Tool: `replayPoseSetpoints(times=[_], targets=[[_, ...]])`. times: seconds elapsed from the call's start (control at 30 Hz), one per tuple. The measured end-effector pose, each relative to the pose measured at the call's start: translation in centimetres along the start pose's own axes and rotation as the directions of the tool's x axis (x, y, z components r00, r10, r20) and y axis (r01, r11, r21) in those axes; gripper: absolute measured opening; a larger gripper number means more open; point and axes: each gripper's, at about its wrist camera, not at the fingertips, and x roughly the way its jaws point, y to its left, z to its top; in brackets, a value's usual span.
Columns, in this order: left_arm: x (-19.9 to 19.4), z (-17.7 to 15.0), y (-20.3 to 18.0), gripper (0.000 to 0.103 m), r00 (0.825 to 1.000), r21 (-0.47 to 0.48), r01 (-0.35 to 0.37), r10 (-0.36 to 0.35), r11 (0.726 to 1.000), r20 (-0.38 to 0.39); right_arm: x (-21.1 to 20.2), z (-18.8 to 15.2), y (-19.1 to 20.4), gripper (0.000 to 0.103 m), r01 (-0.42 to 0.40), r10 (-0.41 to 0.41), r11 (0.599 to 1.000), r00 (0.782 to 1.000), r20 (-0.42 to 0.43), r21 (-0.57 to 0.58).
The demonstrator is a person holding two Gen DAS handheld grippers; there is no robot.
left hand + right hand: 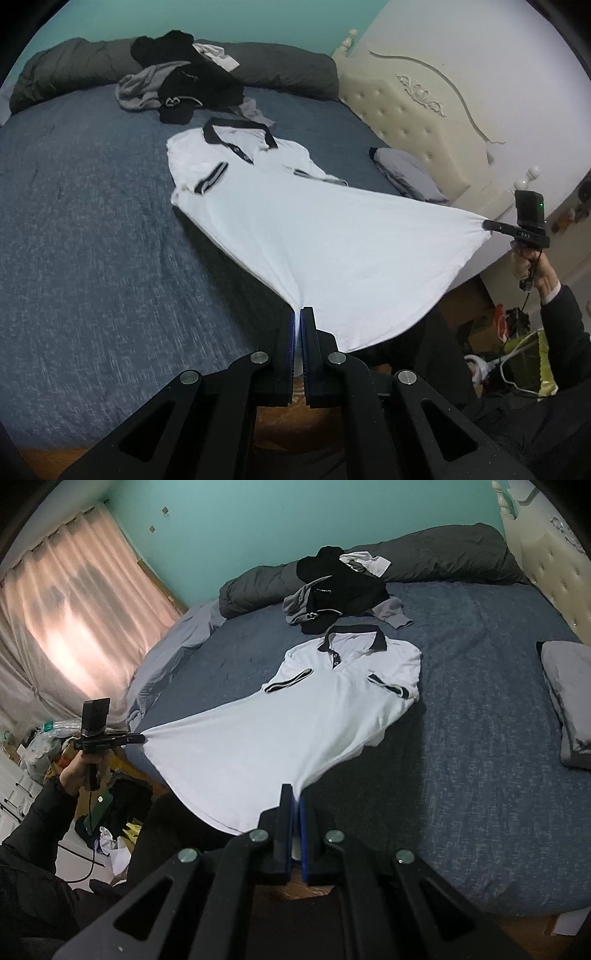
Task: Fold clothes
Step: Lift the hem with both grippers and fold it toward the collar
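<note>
Pink curtain beyond the polo shirt, right view only

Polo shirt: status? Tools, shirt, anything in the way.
Left tool and right tool both shut on the white polo shirt hem corners. Hem lifted taut off the bed, collar end lying flat. Clothes pile beyond the collar, apart.

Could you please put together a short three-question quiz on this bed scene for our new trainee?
1. True or false: both claws are shut on the white polo shirt.
2. Which part of the shirt does the left claw hold: A) collar, B) hem corner, C) sleeve?
3. What lies beyond the shirt's collar, towards the wall?

Key:
1. True; the right claw grips the other hem corner.
2. B.
3. A pile of dark and grey clothes.
</note>
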Motion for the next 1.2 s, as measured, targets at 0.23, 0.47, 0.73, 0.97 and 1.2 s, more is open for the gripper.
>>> replayPoseSetpoints(times=[0.23,0.47,0.73,0.97,1.2], targets=[[1.7,3.3,1.5,0.003,1.0,-0.033,0.008,-0.007,0.999,0.03,2.5,2.8,-1.3,0.002,0.001,-0.001,1.0,1.0,-0.003,0.02],[4.2,7.6,5.1,0.003,0.998,-0.095,-0.003,0.009,0.995,0.06,5.8,7.6,-4.0,0.003,-0.009,0.009,0.998,1.0,-0.006,0.069],[8.8,13.5,10.8,0.003,0.996,-0.188,-0.004,0.021,0.982,0.085,11.6,14.3,-9.6,0.003,0.007,-0.005,0.988,1.0,-0.014,0.155],[13.6,18.6,16.9,0.003,0.995,-0.267,-0.019,0.044,0.963,0.088,17.5,19.0,-15.7,0.003,0.025,-0.019,0.974,0.999,-0.028,0.226],[18.6,23.9,22.0,0.003,0.995,-0.297,-0.047,0.071,0.954,0.071,22.9,23.8,-21.7,0.003,0.067,-0.059,0.962,0.998,-0.038,0.264]])
